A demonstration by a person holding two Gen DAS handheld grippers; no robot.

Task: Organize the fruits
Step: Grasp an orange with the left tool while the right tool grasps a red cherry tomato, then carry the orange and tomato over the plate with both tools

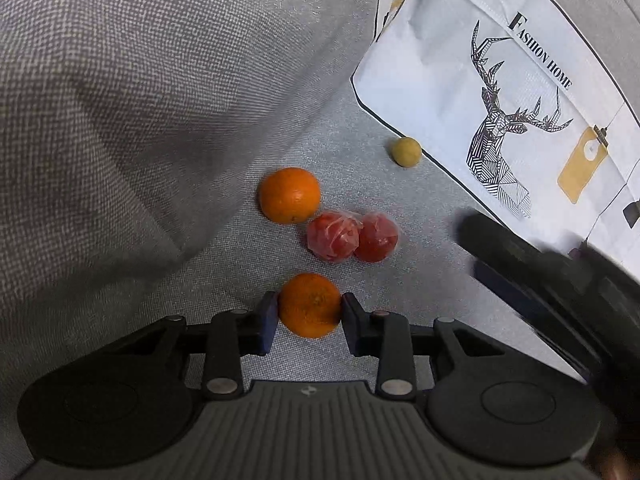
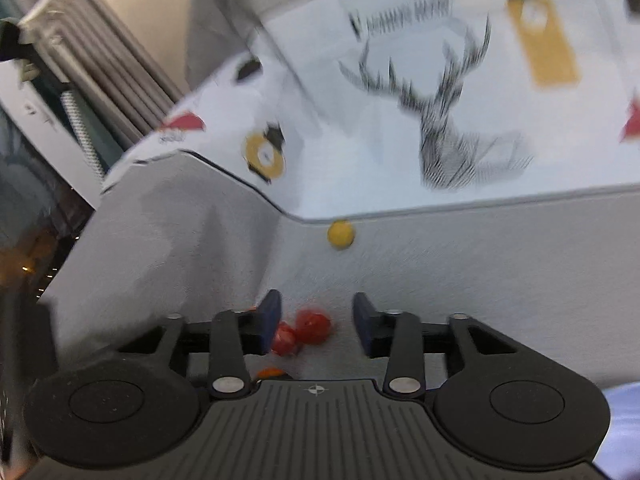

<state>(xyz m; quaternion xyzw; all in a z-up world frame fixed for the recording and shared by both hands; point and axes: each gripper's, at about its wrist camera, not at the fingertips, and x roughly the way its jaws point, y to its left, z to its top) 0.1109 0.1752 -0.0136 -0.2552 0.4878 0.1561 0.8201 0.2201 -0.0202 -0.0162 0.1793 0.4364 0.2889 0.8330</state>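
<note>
Left hand-held gripper (image 1: 310, 312) is clamped on the near orange (image 1: 310, 306) down on the sofa seat (image 1: 224, 248), right hand-held gripper (image 2: 316, 318) hangs wide and empty, so next is probably lifting it toward the other orange (image 1: 289, 195).

Left tongs (image 1: 310, 306) closed, right tongs (image 2: 316, 316) parted.
</note>
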